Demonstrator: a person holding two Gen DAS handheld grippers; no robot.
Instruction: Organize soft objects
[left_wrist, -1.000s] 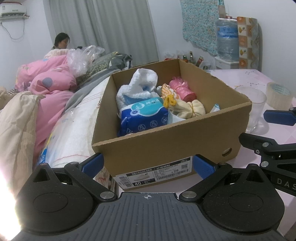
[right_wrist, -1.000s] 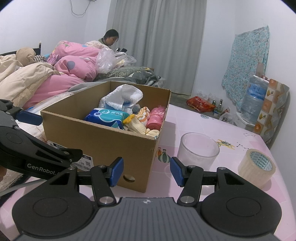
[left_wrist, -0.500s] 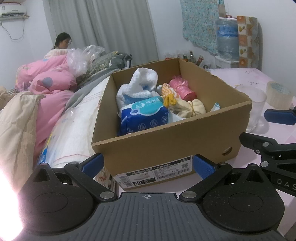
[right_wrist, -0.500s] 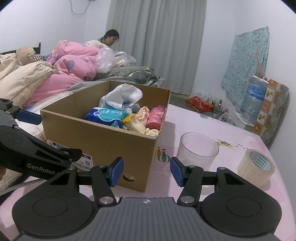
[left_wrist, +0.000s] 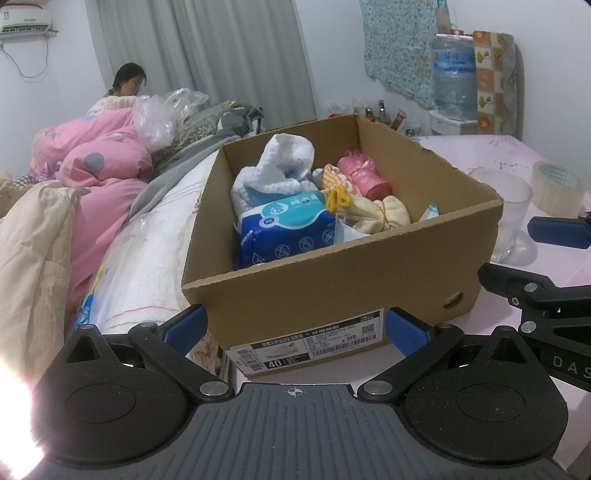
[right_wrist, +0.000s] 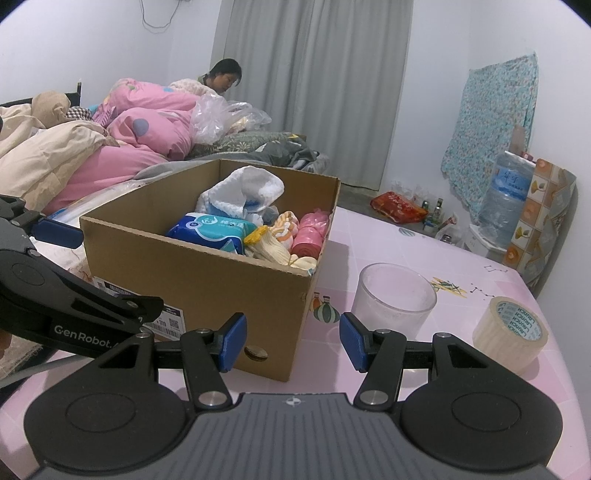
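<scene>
The left hand-held gripper (left_wrist: 295, 328) hangs with its blue pads spread wide on either side of the cardboard box's (left_wrist: 332, 280) labelled near end, gripping nothing, while the right hand-held gripper (right_wrist: 292, 339) sits half open and empty near the box's corner. The box stands on the pink bench (right_wrist: 388, 240) and holds the soft things: a white towel (left_wrist: 284, 162), a blue wipes pack (left_wrist: 288, 229), a pink roll (left_wrist: 364, 177) and what look like bundled socks (left_wrist: 380, 216). A clear cup (right_wrist: 393, 299) and a tape roll (right_wrist: 511, 328) stand to the box's right.
</scene>
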